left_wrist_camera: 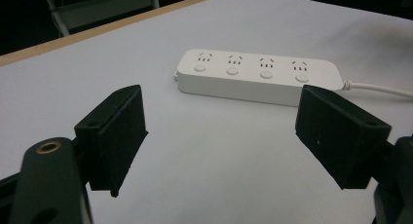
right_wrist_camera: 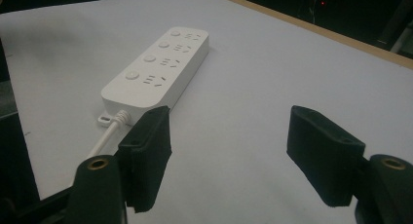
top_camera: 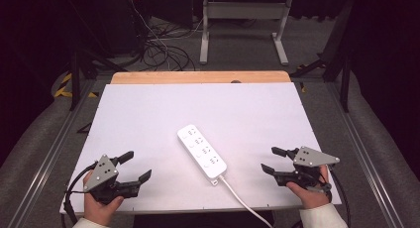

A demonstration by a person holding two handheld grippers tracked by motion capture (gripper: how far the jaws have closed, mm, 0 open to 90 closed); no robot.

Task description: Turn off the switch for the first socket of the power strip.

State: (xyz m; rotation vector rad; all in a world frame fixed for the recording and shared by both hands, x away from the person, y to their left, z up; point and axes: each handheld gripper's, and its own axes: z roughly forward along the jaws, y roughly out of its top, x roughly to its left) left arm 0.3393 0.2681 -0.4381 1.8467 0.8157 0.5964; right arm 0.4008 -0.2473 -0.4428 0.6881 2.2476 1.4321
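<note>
Now, work from the broad surface down to the switches.

Tabletop point(top_camera: 148, 119): white and bare apart from one thing, so you have room to come in from either side without nudging anything else.

Power strip point(top_camera: 202, 151): it lies flat near the middle of the near half of the tabletop, set on a diagonal, between your two hands and apart from both. It carries four sockets, each with its own round button.

Cable point(top_camera: 242, 200): it leaves the near end of the power strip and runs off the near edge of the tabletop toward your right side. Keep your right hand clear of it, since a tug there would likely swing the strip round.

Left gripper point(top_camera: 134, 169): jaws spread wide, holding nothing, resting low near the front left corner. Its own view looks at the long side of the power strip point(left_wrist_camera: 258, 75), so you could probably steady the body from there, closing across the narrow width rather than the length.

Right gripper point(top_camera: 272, 160): jaws likewise apart and empty, near the front right. Its own view looks along the strip from the cable end point(right_wrist_camera: 158, 68).

Buttons point(left_wrist_camera: 233, 71): small and close to the socket holes; if you mean to press one, come down with a single jaw tip, square and gently, while the other gripper braces the strip.
</note>
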